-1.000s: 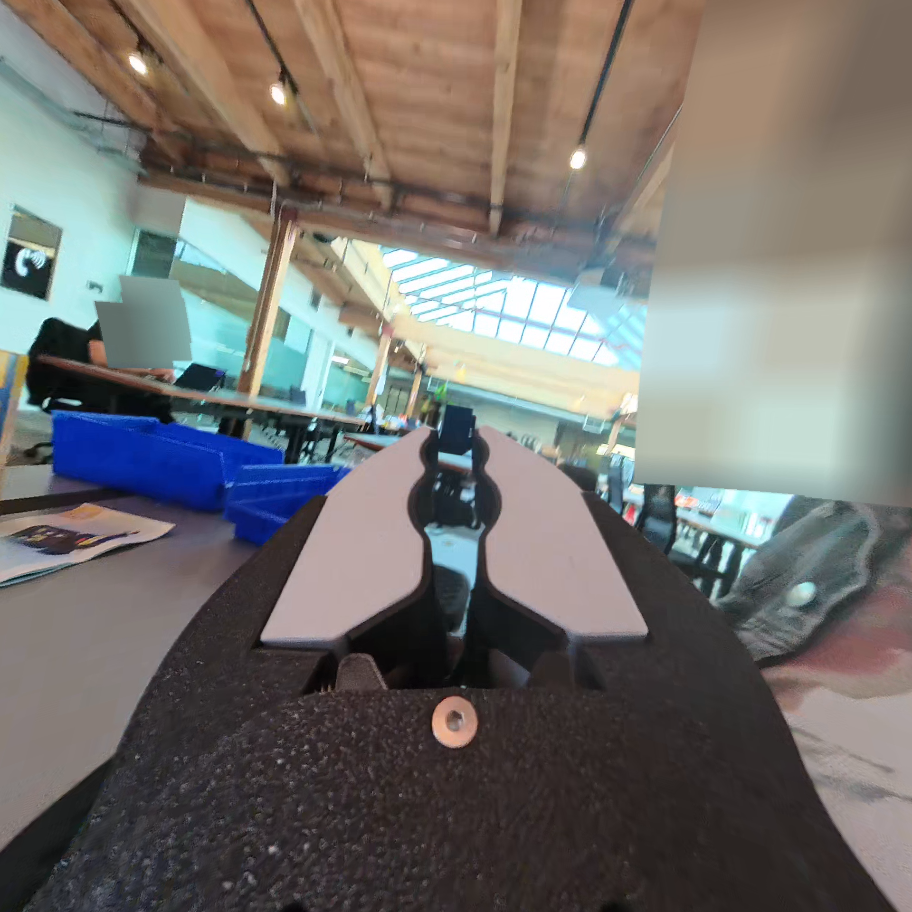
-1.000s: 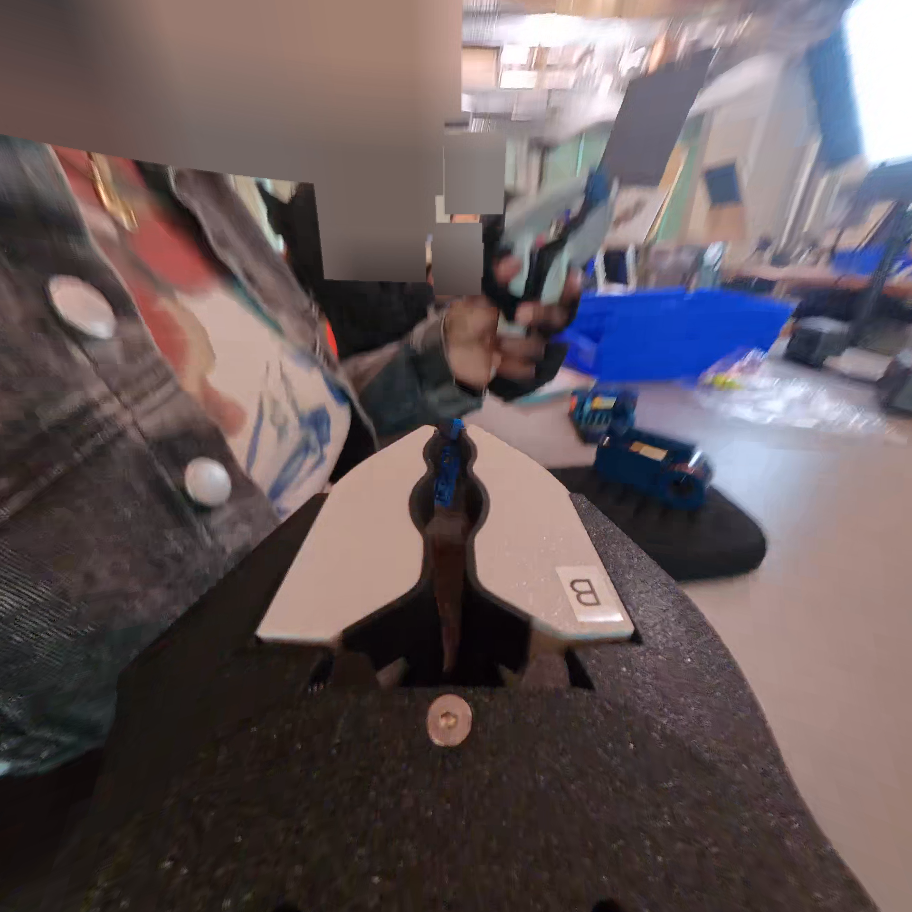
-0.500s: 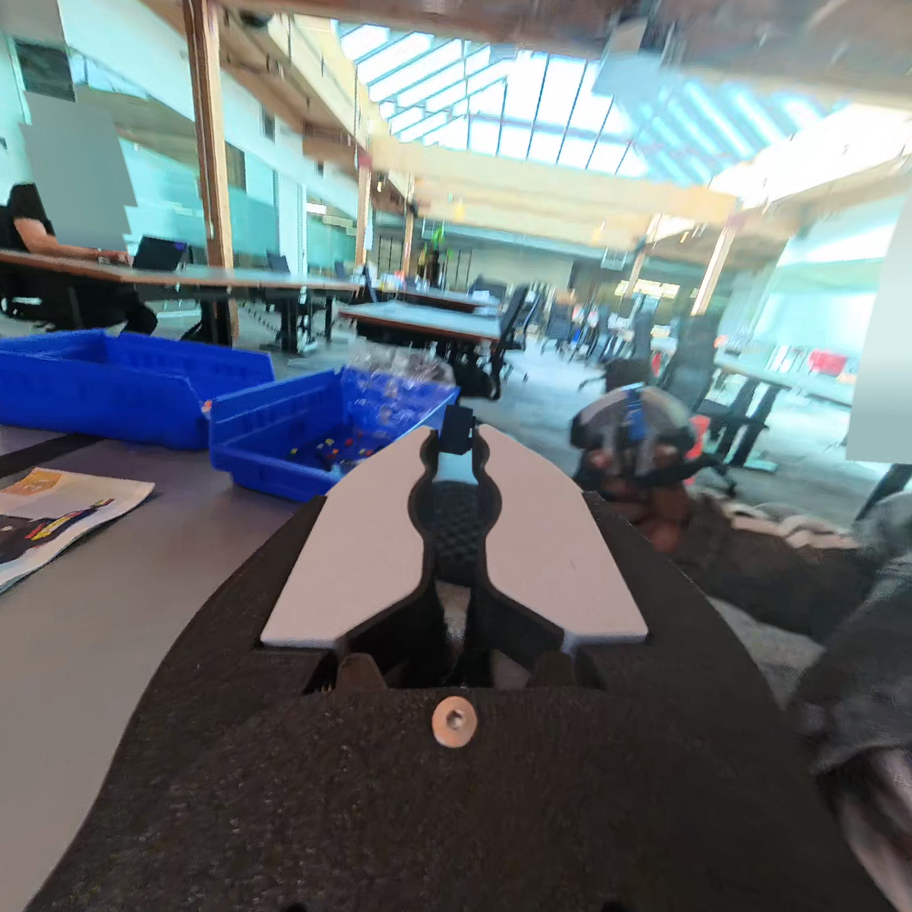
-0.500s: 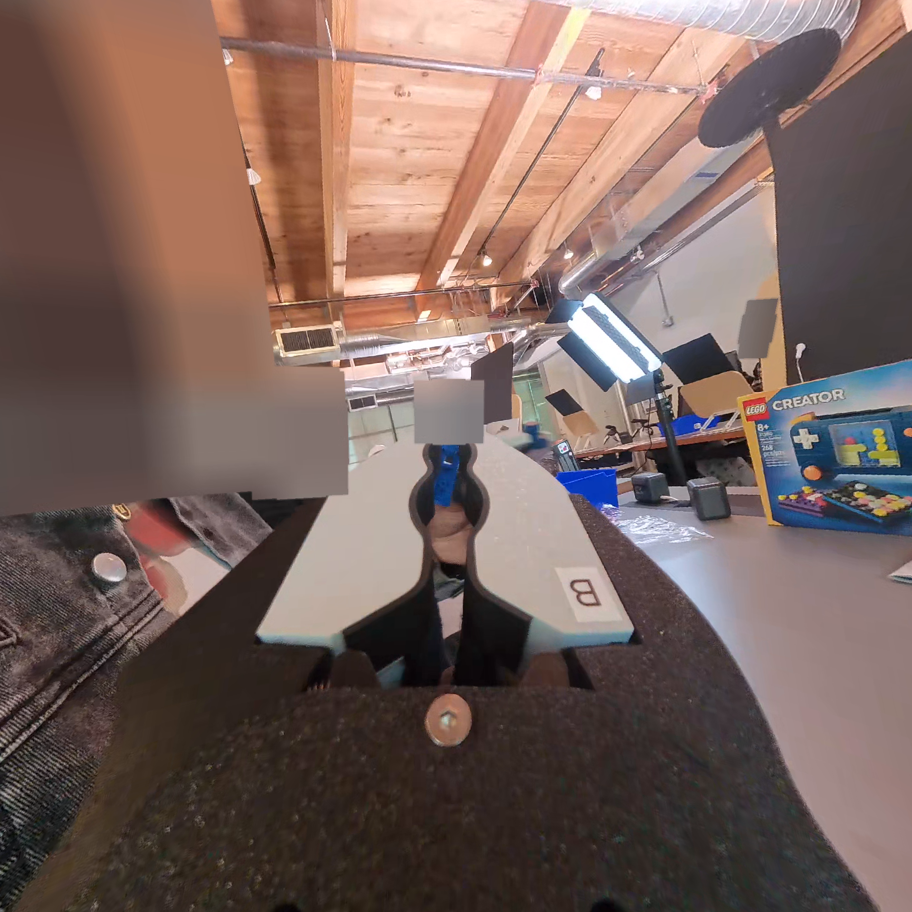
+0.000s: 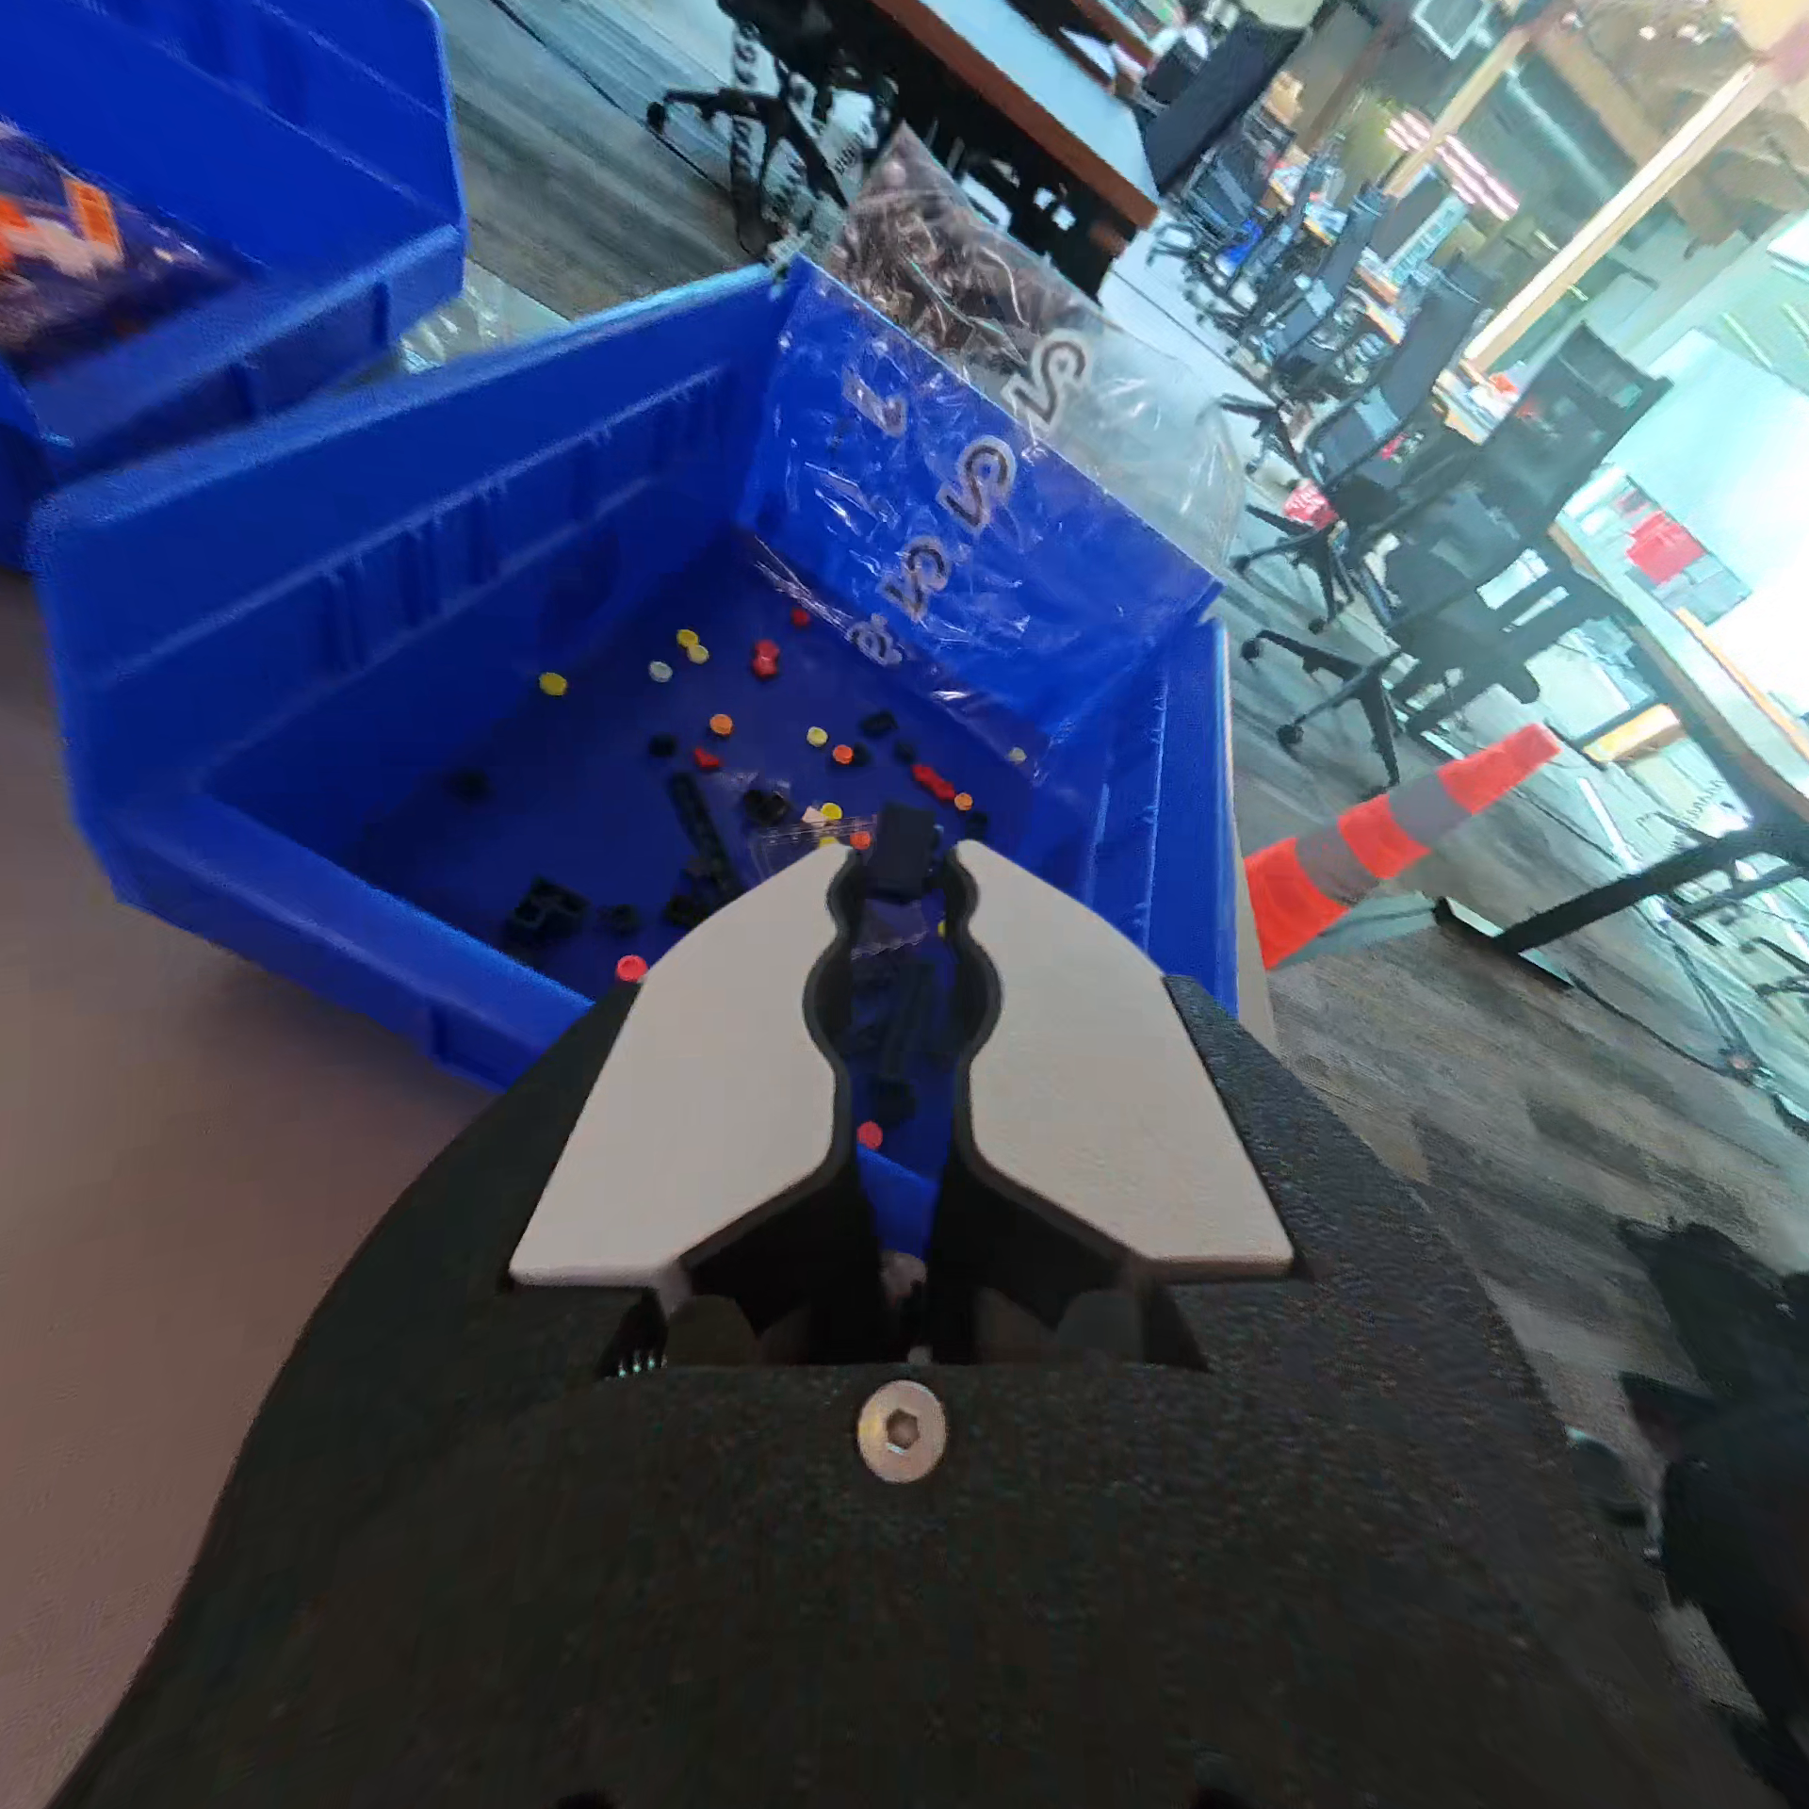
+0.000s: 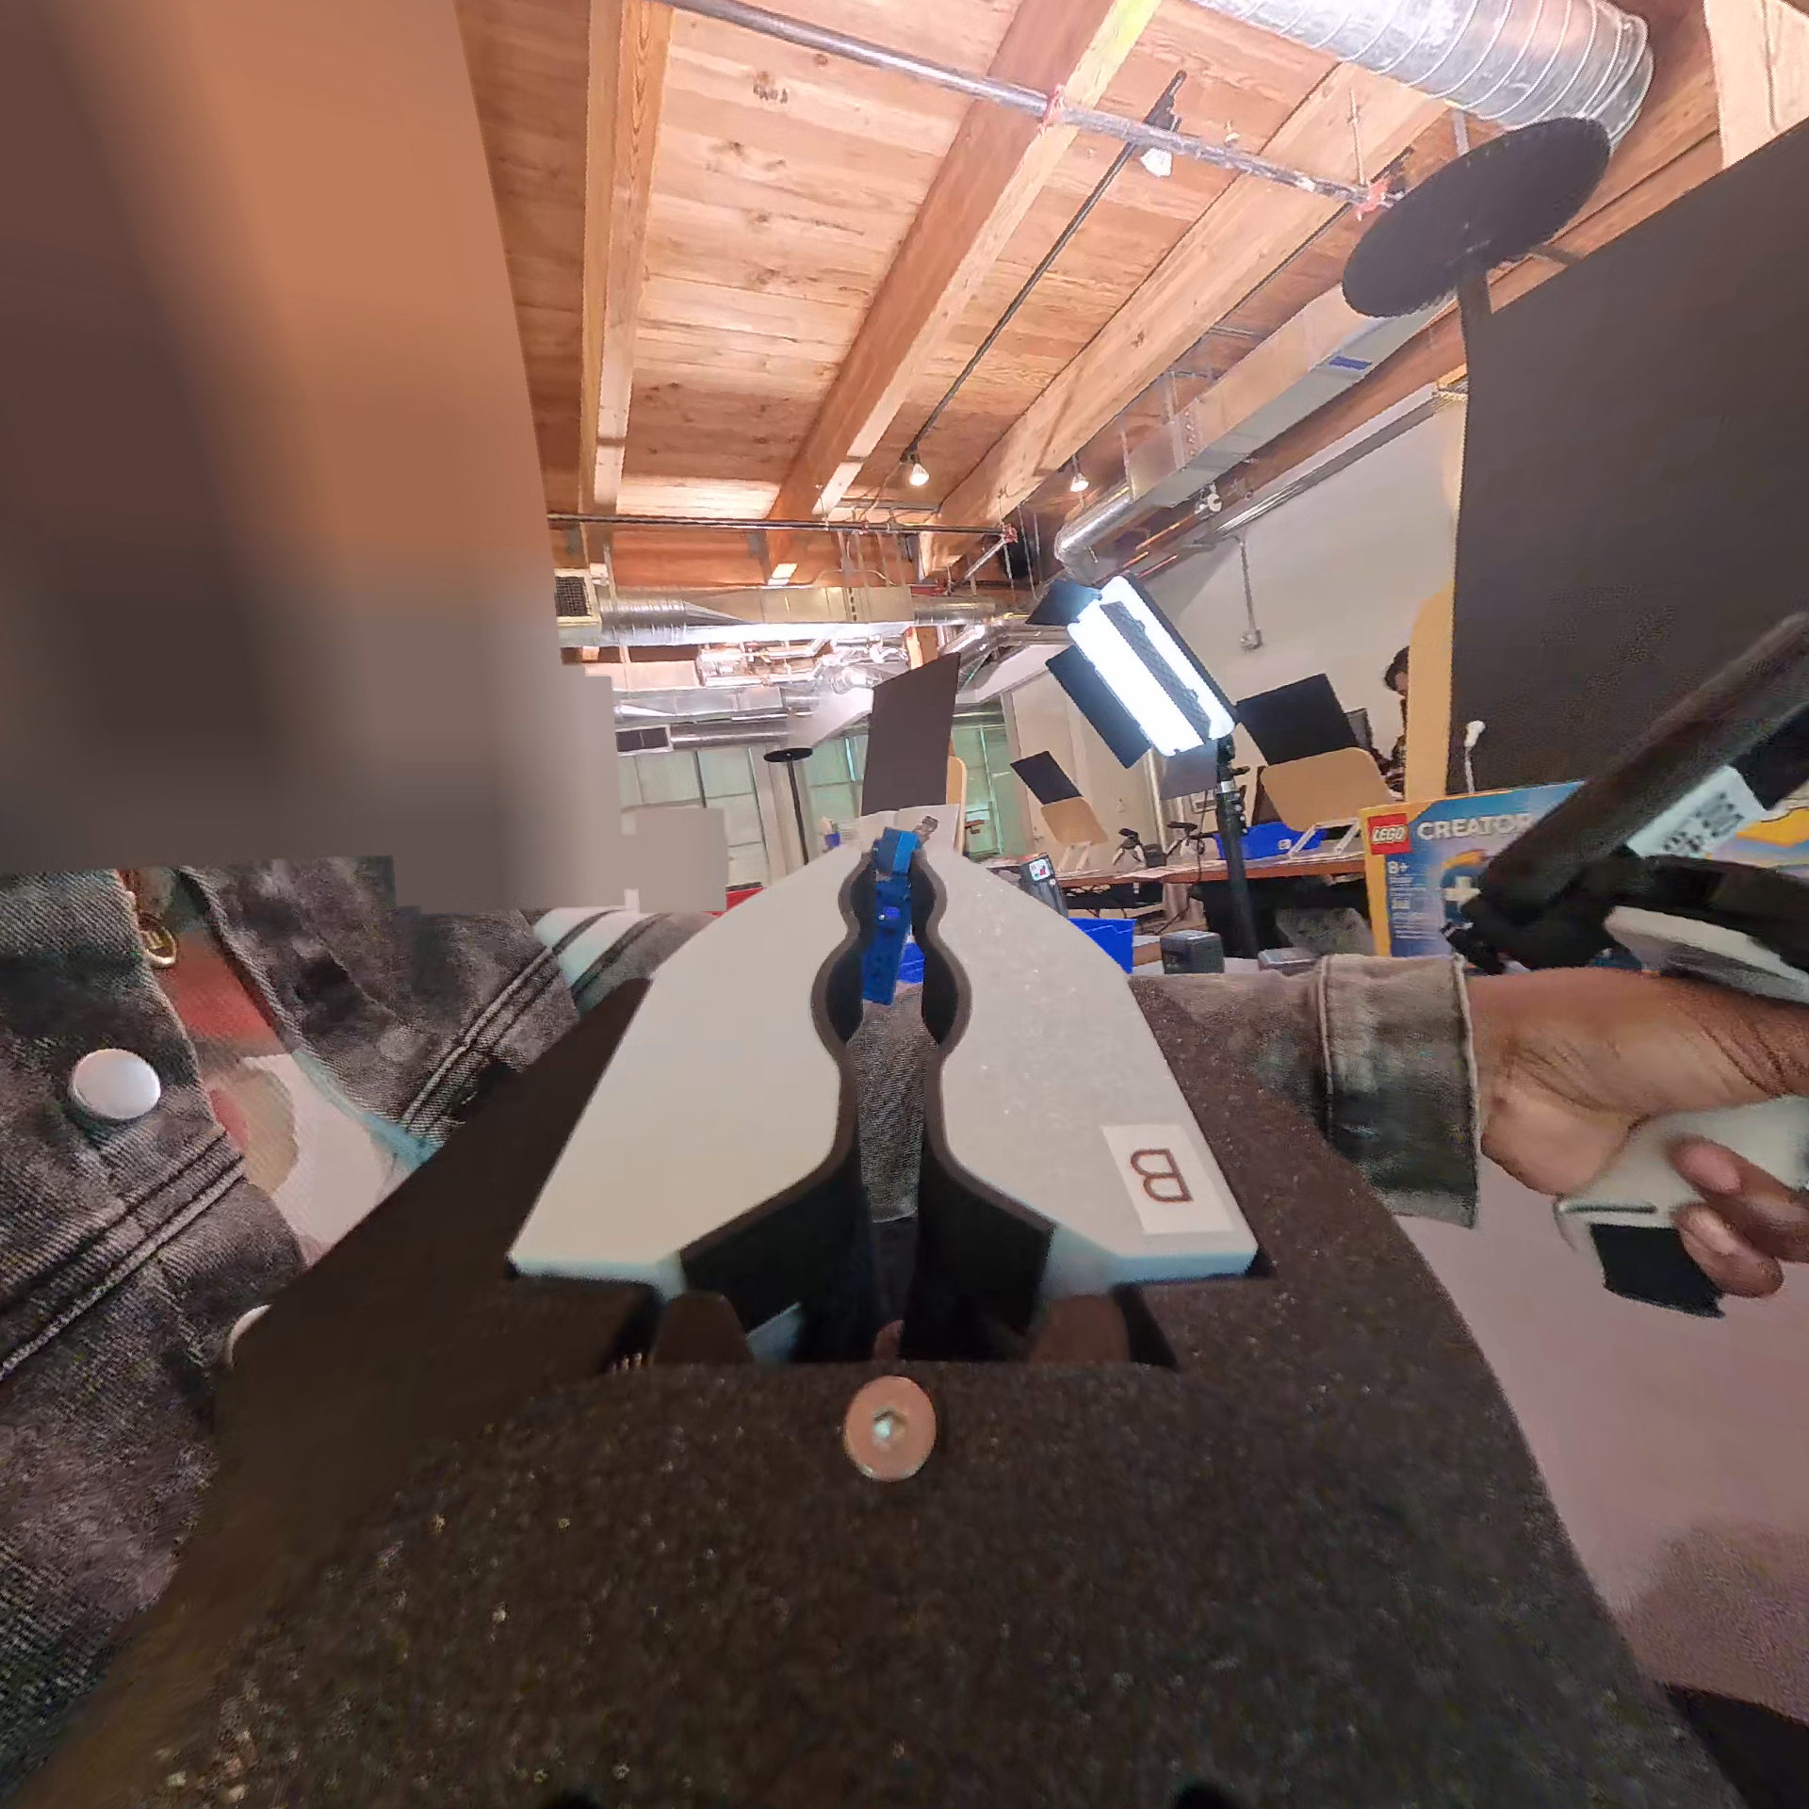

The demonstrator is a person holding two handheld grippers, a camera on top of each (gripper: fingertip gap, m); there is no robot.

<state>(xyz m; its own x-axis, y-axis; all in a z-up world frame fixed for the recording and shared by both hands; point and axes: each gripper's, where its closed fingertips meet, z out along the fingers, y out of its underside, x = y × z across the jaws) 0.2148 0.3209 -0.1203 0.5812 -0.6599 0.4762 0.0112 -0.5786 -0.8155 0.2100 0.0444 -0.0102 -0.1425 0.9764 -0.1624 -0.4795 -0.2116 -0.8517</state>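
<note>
our left tongs (image 5: pixel 903 850) pinch a dark brick (image 5: pixel 901 844) over the blue bin (image 5: pixel 411 548); right tongs (image 6: pixel 896 861) clamp a blue piece (image 6: pixel 886 920) near a printed toy box (image 6: pixel 1439 881).

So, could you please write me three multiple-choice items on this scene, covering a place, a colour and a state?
1. Where do the small loose bricks lie?
A. In the blue plastic bin
B. On the floor
C. On a chair

2. What colour is the striped cone lying on the floor?
A. Green and white
B. Orange and grey
C. Yellow and black

3. What state is the right gripper in?
A. Wide open, empty
B. Out of view
C. Shut on a small blue brick piece

Answers:
1 A, the pieces dot the bin's floor.
2 B, its bands show those colours.
3 C, the piece sits pinched at the fingers' tips.
</note>
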